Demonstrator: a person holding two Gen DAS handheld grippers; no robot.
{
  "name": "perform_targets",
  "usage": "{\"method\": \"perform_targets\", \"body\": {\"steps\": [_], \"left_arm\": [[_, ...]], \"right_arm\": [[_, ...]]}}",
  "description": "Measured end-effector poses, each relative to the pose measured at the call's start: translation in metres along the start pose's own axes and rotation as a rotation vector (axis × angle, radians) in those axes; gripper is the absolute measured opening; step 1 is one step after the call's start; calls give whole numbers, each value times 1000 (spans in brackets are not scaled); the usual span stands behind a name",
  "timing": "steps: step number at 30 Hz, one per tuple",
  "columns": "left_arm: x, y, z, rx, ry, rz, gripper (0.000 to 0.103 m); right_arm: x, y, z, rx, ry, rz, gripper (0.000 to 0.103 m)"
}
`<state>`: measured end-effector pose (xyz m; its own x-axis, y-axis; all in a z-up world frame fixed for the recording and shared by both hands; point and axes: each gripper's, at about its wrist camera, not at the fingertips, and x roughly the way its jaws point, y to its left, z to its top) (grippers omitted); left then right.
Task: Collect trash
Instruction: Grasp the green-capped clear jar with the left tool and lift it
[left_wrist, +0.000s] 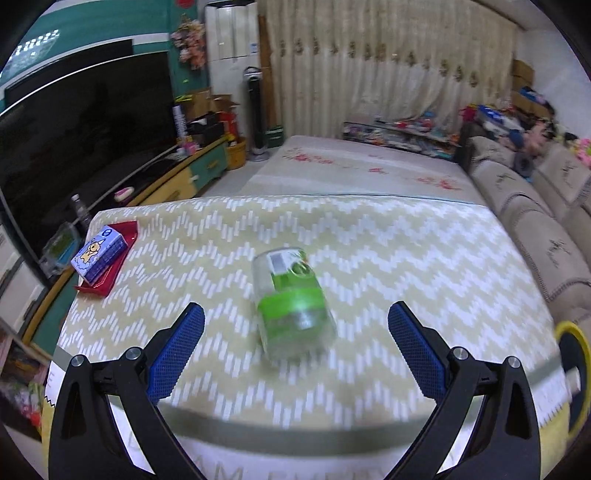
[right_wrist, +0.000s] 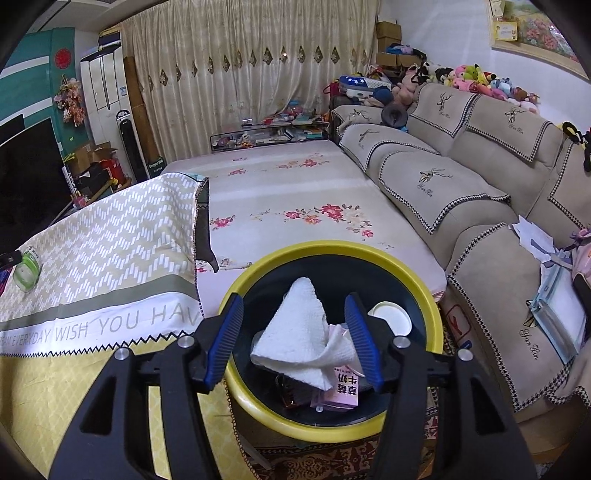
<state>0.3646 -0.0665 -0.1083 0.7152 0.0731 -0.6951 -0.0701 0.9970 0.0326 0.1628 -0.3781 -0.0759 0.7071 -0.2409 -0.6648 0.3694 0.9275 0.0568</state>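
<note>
While the left tongs (left_wrist: 295, 317) stand wide apart with nothing gripped, the clear plastic bottle (left_wrist: 293, 304) with its green label lies on its side just ahead of them, between the two blue pads and touching neither — lined up, I'd say, for a grab across its body. Over on the other side, the right tongs (right_wrist: 293, 321) hang parted above the yellow-rimmed bin (right_wrist: 436, 314), and they hold nothing. Directly below their pads sits a white tissue (right_wrist: 295, 339), atop a pink carton (right_wrist: 341, 384), with a white lid (right_wrist: 391, 317) off to the right tip's far side. That reads as trash dropped in. Left of the left tongs, a blue box (left_wrist: 99, 254) rests in a red tray (left_wrist: 127, 230); whether that counts as trash I can't tell. Underneath, the table (left_wrist: 406, 258) wears a beige-and-white zigzag cloth. Beyond the tongs lie a floral mat, a beige sofa, drawn curtains and a dark television.
</note>
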Motion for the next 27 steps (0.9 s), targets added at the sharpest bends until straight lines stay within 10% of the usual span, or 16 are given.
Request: {"method": "perform_targets", "body": {"steps": [11,18,27], "left_arm": [[28,-2,-1,-34,40,62,84],[36,-1,-7,-51,48,46,52],[-3,12,-20,-2,3,-35,51]], "right_arm": [[5,-6,-1,17,8,23,57],[8,-3,-3,11,20,40,57],[4,-4,-3,13,11,47,57]]}}
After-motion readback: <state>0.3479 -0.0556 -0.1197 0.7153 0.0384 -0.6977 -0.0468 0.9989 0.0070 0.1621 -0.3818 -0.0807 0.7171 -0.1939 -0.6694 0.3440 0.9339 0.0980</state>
